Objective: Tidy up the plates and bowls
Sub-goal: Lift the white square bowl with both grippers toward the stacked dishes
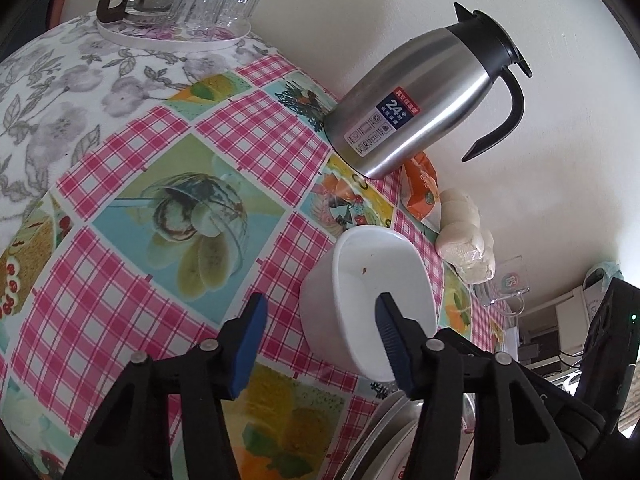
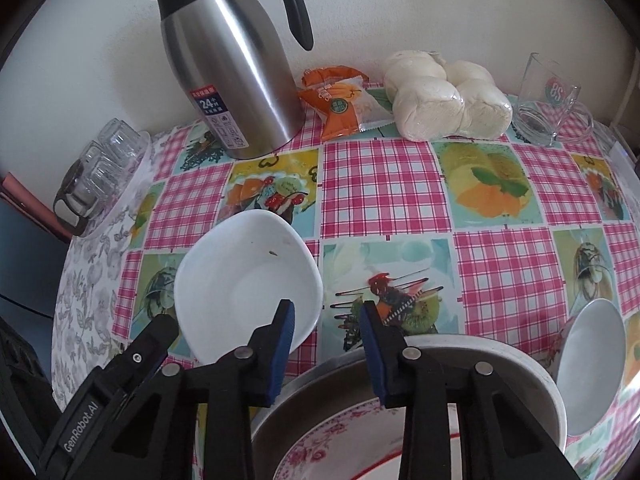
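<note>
A white squarish bowl (image 1: 372, 284) sits on the checked tablecloth; it also shows in the right wrist view (image 2: 244, 280). My left gripper (image 1: 320, 336) is open, its right finger inside the bowl and its left finger outside the wall, not closed on it. My right gripper (image 2: 326, 344) is open and empty above a stack of a metal dish (image 2: 520, 364) holding a floral plate (image 2: 340, 440). A second white bowl (image 2: 592, 364) lies to the right of the stack. The left gripper's body (image 2: 100, 392) shows at lower left in the right wrist view.
A steel thermos jug (image 2: 236, 76) stands at the back by the wall, with an orange snack packet (image 2: 340, 104), wrapped buns (image 2: 440, 96) and a glass mug (image 2: 548, 108). A tray with a glass teapot and tumblers (image 1: 176, 4) sits far left.
</note>
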A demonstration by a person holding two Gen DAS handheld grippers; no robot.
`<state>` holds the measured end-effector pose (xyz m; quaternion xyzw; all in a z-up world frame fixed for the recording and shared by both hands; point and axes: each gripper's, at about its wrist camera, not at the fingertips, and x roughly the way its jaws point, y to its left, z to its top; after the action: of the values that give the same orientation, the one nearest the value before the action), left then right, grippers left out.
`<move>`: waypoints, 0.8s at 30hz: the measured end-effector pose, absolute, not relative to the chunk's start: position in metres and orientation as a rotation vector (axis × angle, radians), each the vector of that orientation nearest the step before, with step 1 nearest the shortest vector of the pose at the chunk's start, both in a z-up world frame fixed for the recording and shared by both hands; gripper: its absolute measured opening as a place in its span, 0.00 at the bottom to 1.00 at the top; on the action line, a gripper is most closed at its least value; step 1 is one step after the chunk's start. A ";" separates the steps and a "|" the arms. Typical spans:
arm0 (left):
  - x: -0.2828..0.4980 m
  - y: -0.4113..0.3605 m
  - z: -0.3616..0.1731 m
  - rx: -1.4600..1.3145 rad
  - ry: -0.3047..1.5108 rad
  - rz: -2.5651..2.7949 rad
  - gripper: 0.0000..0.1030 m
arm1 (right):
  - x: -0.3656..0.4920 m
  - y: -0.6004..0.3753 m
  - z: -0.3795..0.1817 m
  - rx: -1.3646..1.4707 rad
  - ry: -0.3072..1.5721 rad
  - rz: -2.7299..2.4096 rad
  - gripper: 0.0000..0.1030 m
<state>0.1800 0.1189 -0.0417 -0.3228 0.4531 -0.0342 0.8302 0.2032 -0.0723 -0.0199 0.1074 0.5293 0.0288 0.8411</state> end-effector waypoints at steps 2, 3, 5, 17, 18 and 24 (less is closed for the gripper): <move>0.184 0.117 -0.044 -0.680 0.964 -0.079 0.52 | 0.206 -0.070 -0.022 0.217 1.122 0.062 0.29; 0.185 0.117 -0.045 -0.677 0.966 -0.082 0.49 | 0.208 -0.070 -0.023 0.215 1.123 0.060 0.27; 0.189 0.115 -0.047 -0.667 0.972 -0.082 0.44 | 0.212 -0.069 -0.027 0.216 1.134 0.060 0.25; 0.202 0.108 -0.064 -0.635 1.012 -0.084 0.32 | 0.231 -0.063 -0.049 0.229 1.226 0.053 0.17; 0.202 0.107 -0.063 -0.628 1.010 -0.089 0.29 | 0.232 -0.061 -0.050 0.223 1.229 0.056 0.16; 0.203 0.102 -0.059 -0.597 1.005 -0.104 0.19 | 0.231 -0.056 -0.050 0.208 1.227 0.070 0.13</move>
<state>0.2026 0.1019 -0.0592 -0.2816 0.4742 -0.0492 0.8327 0.2314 -0.0564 -0.0498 0.0973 0.5744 0.0329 0.8121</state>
